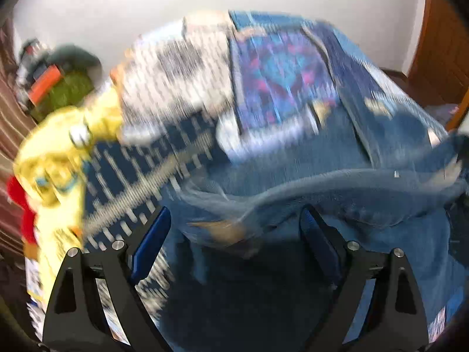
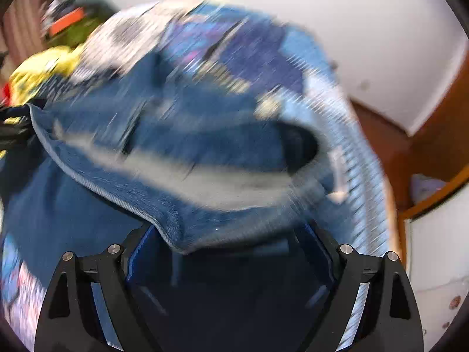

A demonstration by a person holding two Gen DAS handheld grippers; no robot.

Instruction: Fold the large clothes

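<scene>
Bedroom setting: patterned blue bedspread as work surface, white wall behind, wooden door at 2 o'clock in the left wrist view. Both views heavily motion-blurred. Nearest the left gripper: jaws wide apart, nothing between them, blue pads clear of the cloth, denim waistband edge passing just beyond the tips. Nearest the right gripper: jaws spread, thick hemmed edge of the blue jeans draped down between the fingers at 12 o'clock; actual pinch on the cloth cannot be confirmed. Jeans bulk spread across the bed centre, lifted and bunched, dark opening at 2 o'clock in the right view. Farther out: folded multicoloured garment at 12 o'clock, grey-white patterned cloth at 11, yellow garment at 9, red item below it, green bag with orange patch at 10. Judged step: securing the waistband for spreading flat before folding. Recommended: seat both grippers on the thick band, well apart, close fully over the seam, pull taut and level, lay legs straight before any fold. Brands, labels, writing: none legible; tan waist patch blurred beyond reading.
</scene>
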